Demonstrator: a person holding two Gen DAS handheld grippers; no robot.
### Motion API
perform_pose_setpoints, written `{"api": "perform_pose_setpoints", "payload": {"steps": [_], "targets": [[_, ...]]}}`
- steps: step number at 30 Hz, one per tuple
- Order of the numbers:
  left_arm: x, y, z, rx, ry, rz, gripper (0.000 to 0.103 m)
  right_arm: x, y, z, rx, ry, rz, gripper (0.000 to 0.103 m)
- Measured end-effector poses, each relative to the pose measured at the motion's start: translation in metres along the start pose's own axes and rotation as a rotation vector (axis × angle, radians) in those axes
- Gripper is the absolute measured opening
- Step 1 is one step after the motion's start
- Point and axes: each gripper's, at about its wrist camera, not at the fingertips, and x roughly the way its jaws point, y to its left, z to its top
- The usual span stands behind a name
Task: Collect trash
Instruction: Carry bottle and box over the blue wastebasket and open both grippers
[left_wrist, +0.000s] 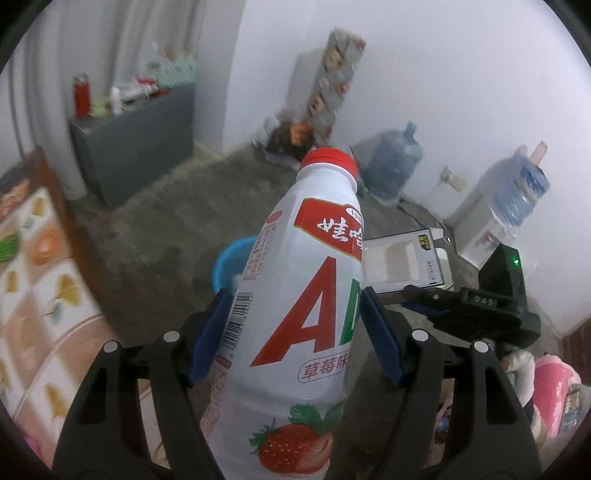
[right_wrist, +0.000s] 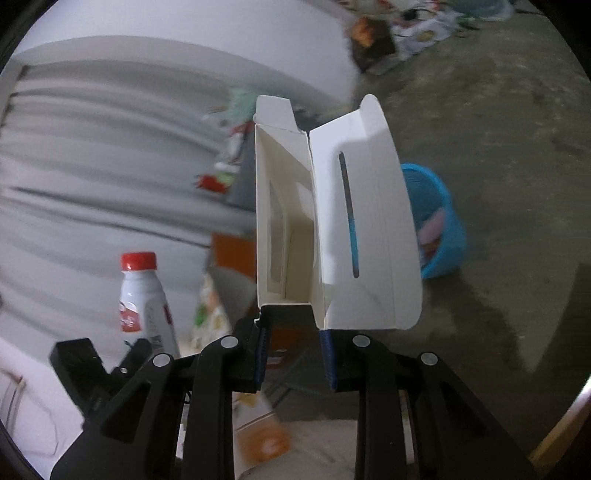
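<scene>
My left gripper (left_wrist: 295, 317) is shut on a white drink bottle (left_wrist: 295, 332) with a red cap, red lettering and a strawberry picture; its blue pads press both sides of the bottle. The same bottle (right_wrist: 142, 299) shows at the lower left of the right wrist view, with the left gripper (right_wrist: 110, 362) below it. My right gripper (right_wrist: 295, 347) is shut on an open white cardboard box (right_wrist: 332, 229), holding it upright by its bottom end. That box (left_wrist: 402, 262) and the right gripper (left_wrist: 417, 295) appear right of the bottle. A blue bin (right_wrist: 436, 225) (left_wrist: 232, 262) stands on the floor beyond both.
Grey concrete floor (right_wrist: 498, 147) spreads around the bin. A table with a patterned cloth (left_wrist: 40, 295) lies at the left. A grey cabinet (left_wrist: 136, 140), a water jug (left_wrist: 393, 162), a water dispenser (left_wrist: 495, 218) and a dark trash pile (left_wrist: 291, 136) line the white walls.
</scene>
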Motion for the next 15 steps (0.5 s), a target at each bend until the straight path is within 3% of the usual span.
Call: {"api": "perform_pose_setpoints", "payload": {"steps": [6,9,10,11,12,15], "targets": [[0.084,0.005,0.025,-0.040,0.106,-0.037,0.067,0.062,-0.018,0.023,0.058,0.041,-0.053,0.024],[0.121,0.012,0.044,-0.076,0.113,-0.038,0.069,0.102,-0.033,0.041,0.100,0.051,-0.039,0.025],[0.134,0.014,0.049,-0.091,0.098,-0.025,0.074,0.121,-0.043,0.050,0.121,0.057,-0.049,0.027],[0.144,0.015,0.052,-0.095,0.082,-0.018,0.081,0.136,-0.054,0.061,0.139,0.065,-0.069,0.034],[0.160,0.017,0.054,-0.093,0.075,0.001,0.084,0.150,-0.064,0.066,0.158,0.070,-0.103,0.052],[0.187,0.028,0.050,-0.145,0.120,0.038,0.084,0.176,-0.112,0.066,0.237,0.073,-0.275,0.055]]}}
